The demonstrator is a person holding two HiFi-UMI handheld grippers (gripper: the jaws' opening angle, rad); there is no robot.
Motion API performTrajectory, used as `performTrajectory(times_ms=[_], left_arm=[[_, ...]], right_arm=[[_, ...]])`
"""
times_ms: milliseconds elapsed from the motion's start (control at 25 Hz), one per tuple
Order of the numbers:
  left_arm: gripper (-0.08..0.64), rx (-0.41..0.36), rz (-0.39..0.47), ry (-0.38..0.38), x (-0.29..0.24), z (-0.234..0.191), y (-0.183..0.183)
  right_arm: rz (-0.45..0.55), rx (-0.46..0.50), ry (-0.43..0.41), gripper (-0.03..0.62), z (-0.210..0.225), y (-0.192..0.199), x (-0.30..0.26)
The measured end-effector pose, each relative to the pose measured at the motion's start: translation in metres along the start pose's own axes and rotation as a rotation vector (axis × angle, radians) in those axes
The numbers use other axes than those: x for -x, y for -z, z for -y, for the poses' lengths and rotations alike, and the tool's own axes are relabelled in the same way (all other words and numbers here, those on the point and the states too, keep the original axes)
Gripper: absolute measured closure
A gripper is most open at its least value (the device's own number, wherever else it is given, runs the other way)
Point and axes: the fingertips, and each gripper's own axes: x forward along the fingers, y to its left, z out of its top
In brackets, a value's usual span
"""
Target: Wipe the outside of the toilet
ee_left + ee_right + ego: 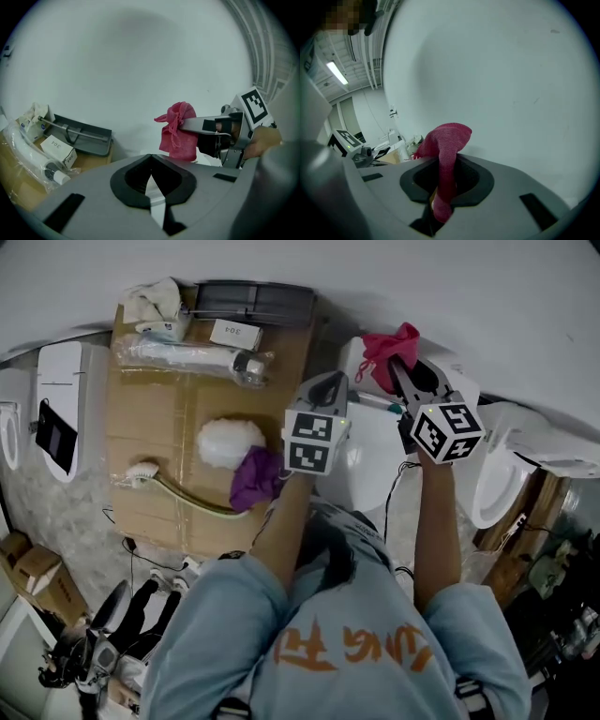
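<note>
Right hand-held gripper (pixel 446 161) clamps pink cloth (pixel 449 136); left hand-held gripper (pixel 150 157) jaws together.

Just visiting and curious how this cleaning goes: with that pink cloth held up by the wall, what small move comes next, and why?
Probably lower the right gripper so the pink cloth meets the white toilet beneath it. The cloth is clamped in its fingers and seems to hang clear of the toilet; the left gripper is shut on nothing.

cloth (pixel 389 348): pink-red | rag (pixel 255 476): purple | toilet (pixel 373 465): white | cardboard (pixel 159 418): brown | tray (pixel 253 301): grey
</note>
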Motion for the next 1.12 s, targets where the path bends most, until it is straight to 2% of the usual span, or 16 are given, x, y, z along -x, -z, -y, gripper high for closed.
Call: performTrajectory(times_ms=[240, 440, 720, 840, 1000, 1120], left_arm=[[0.535, 0.027, -0.004, -0.028, -0.017, -0.025, 0.0], [0.535, 0.042, -0.011, -0.036, -0.024, -0.028, 0.004], [0.535, 0.047, -0.026, -0.044, -0.028, -0.032, 0.01], [0.535, 0.045, -0.031, -0.045, -0.029, -0.031, 0.011], [0.535, 0.034, -0.039, -0.043, -0.032, -0.027, 0.011], [0.535, 0.03, -0.046, -0.045, -0.032, -0.023, 0.012]], right_arm=[[-0.015, 0.106, -0.037, 0.518, 0.003, 0.0, -0.05], [-0.056, 0.229, -0.092, 0.518, -0.004, 0.01, -0.08], [-0.2, 0.459, -0.155, 0.52, -0.01, 0.053, -0.096], [-0.271, 0.614, -0.175, 0.52, -0.007, 0.069, -0.095], [-0.304, 0.783, -0.22, 0.522, -0.003, 0.078, -0.092], [-0.317, 0.847, -0.231, 0.523, 0.002, 0.08, -0.087]])
